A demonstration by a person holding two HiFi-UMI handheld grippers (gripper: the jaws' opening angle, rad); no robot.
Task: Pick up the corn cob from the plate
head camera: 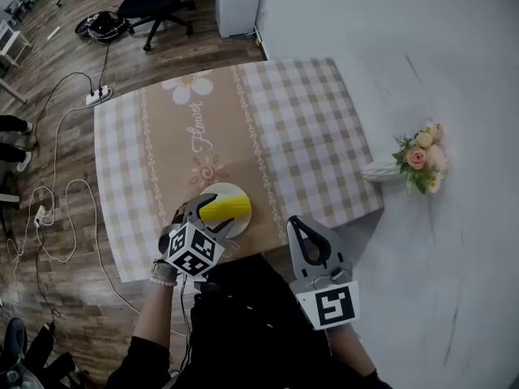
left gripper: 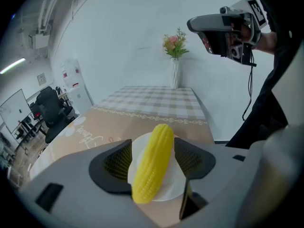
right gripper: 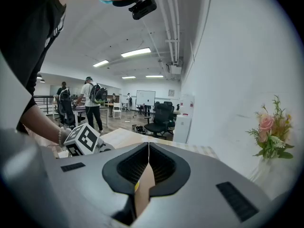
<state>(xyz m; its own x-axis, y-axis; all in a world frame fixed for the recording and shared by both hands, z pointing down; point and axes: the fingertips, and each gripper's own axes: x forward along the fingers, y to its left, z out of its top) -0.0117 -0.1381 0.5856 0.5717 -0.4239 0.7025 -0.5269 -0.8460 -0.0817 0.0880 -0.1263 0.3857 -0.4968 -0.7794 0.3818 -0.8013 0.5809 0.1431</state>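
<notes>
A yellow corn cob (head camera: pixel 226 209) lies on a small white plate (head camera: pixel 230 190) near the table's front edge. My left gripper (head camera: pixel 209 215) is open and tilted down over the plate, one jaw on each side of the cob. In the left gripper view the corn cob (left gripper: pixel 154 167) lies lengthwise between the dark pads (left gripper: pixel 191 158), with bare plate (left gripper: pixel 174 184) showing beside it; the pads do not press on it. My right gripper (head camera: pixel 294 220) is shut with nothing in it and hovers off the table's front right edge. In its own view the right gripper (right gripper: pixel 148 145) has its jaws touching.
The table (head camera: pixel 284 120) wears a checked cloth with a tan flower runner. A white vase of flowers (head camera: pixel 415 162) stands past its right edge by the wall. Cables and a power strip (head camera: pixel 97 96) lie on the wooden floor to the left, and an office chair (head camera: pixel 154 2) stands beyond.
</notes>
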